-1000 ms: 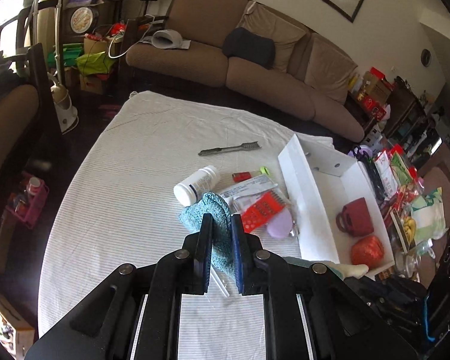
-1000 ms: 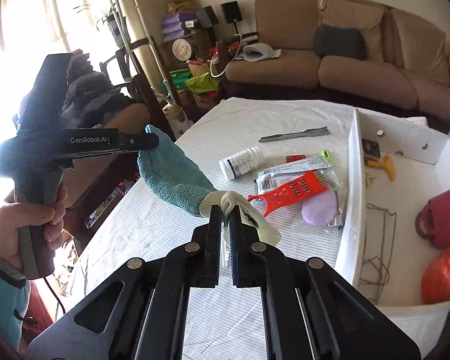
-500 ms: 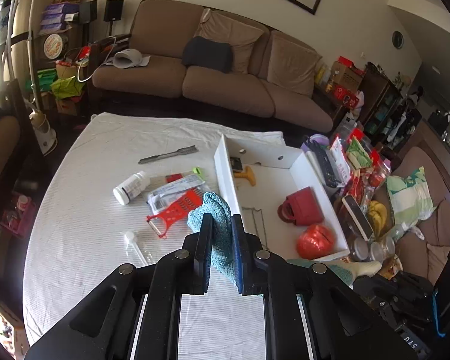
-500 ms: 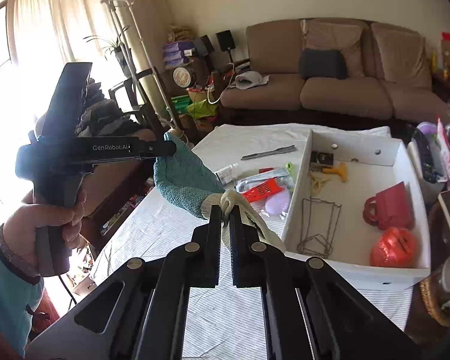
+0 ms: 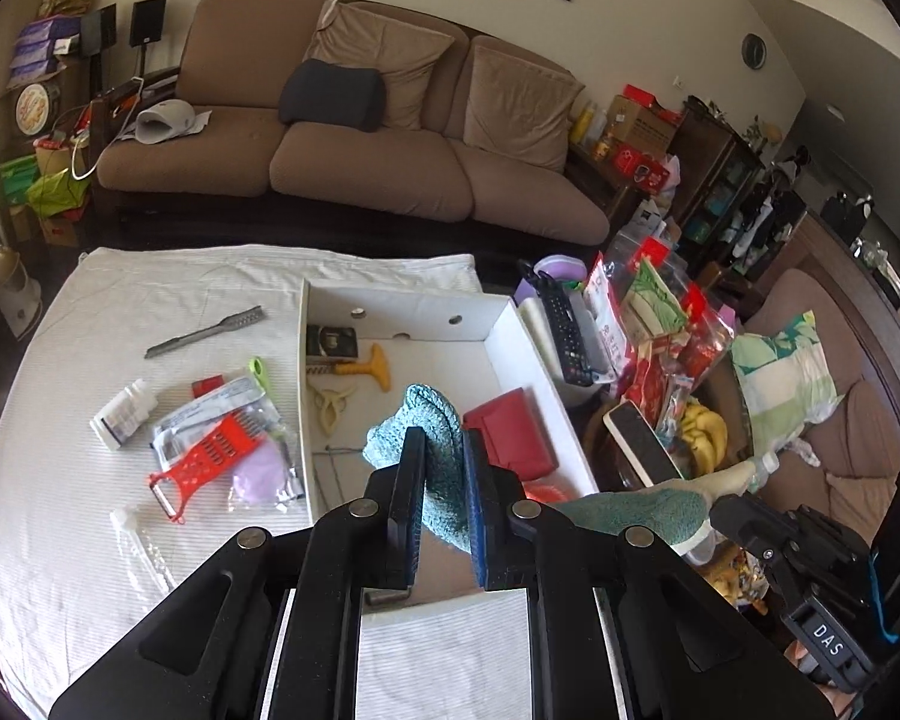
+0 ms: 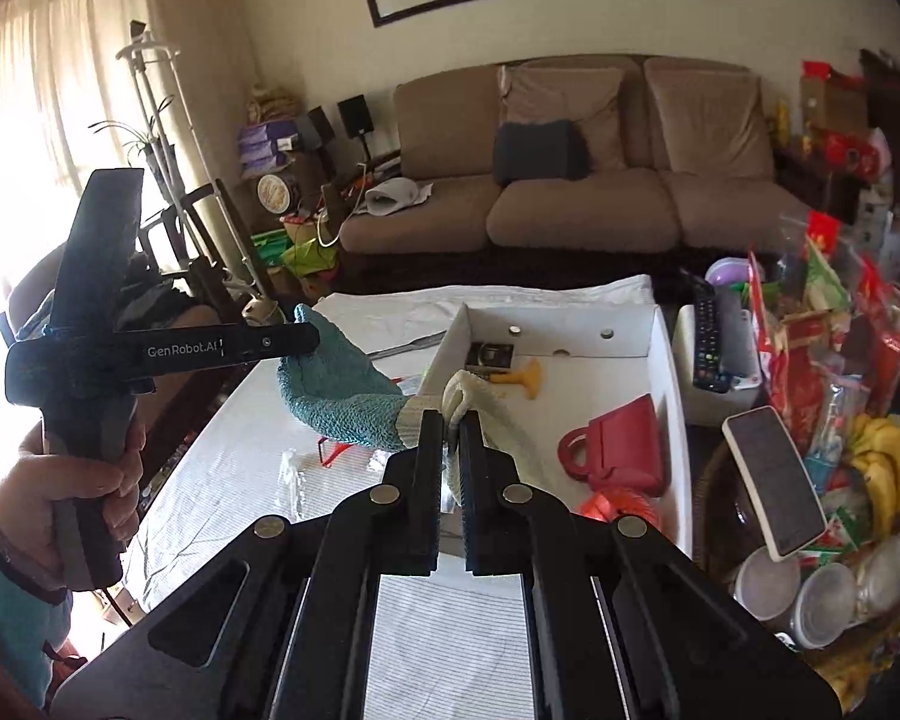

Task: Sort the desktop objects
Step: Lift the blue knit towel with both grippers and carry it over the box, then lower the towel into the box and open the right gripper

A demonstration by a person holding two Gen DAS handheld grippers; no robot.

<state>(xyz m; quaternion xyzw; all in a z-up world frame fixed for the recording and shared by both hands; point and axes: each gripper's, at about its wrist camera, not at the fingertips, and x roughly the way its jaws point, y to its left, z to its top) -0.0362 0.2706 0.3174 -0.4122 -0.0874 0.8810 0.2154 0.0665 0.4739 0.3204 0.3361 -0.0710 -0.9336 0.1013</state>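
Note:
A teal knitted glove (image 5: 432, 444) with a cream cuff (image 6: 468, 396) hangs stretched between both grippers, above the white box (image 5: 510, 324). My left gripper (image 5: 441, 450) is shut on its teal finger end. My right gripper (image 6: 452, 420) is shut on the cream cuff. In the right wrist view the left gripper (image 6: 306, 339) shows from the side, held by a hand (image 6: 84, 492). Inside the box lie a red purse (image 5: 513, 432), a yellow-handled tool (image 5: 366, 367), a black card (image 5: 332, 341) and an orange-red bundle (image 6: 621, 507).
On the striped cloth (image 5: 90, 516) left of the box lie a red grater (image 5: 216, 450), a pill bottle (image 5: 123, 414), a grey knife (image 5: 207, 333), plastic packets and a purple pad (image 5: 258, 474). Right of the box stand a remote (image 5: 567, 324), snack bags, bananas (image 6: 882, 462) and a phone (image 6: 774, 480).
Both grippers, still shut on the glove, have carried it up and rightward from over the loose items on the cloth to above the white box.

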